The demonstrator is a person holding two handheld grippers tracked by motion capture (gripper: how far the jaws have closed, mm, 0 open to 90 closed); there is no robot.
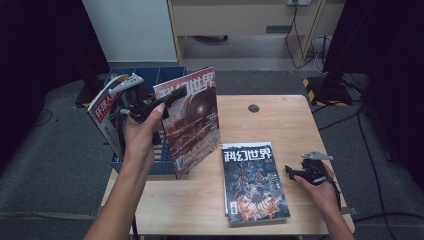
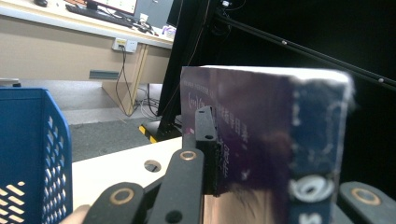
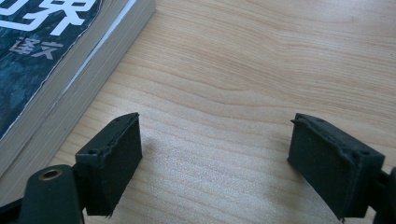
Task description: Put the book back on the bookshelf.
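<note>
A red magazine (image 1: 192, 120) was held upright at the near right corner of the blue basket (image 1: 142, 167), its cover turned toward the camera in the high view. Its top edge was pinched by the left gripper (image 1: 175, 96), whose jaws were clamped tight on it. In the left gripper view the back of the magazine (image 2: 280, 140) was seen close up, pressed against one black jaw, with the basket wall (image 2: 32, 154) to the left.

Three magazines were counted in all. A second one (image 1: 106, 117), with a red and white cover, was stood inside the basket, leaning left. A third one, dark blue (image 1: 254, 182), was laid flat on the table (image 1: 280, 120), just right of the basket.

The right gripper (image 1: 291, 172) was rested on the table just beside the right edge of the flat magazine. Its jaws were spread wide apart with nothing between them, and only bare wood (image 3: 224, 93) was seen there, with the flat magazine's edge (image 3: 56, 93) at the left.

Two hands were seen, one on each gripper.
</note>
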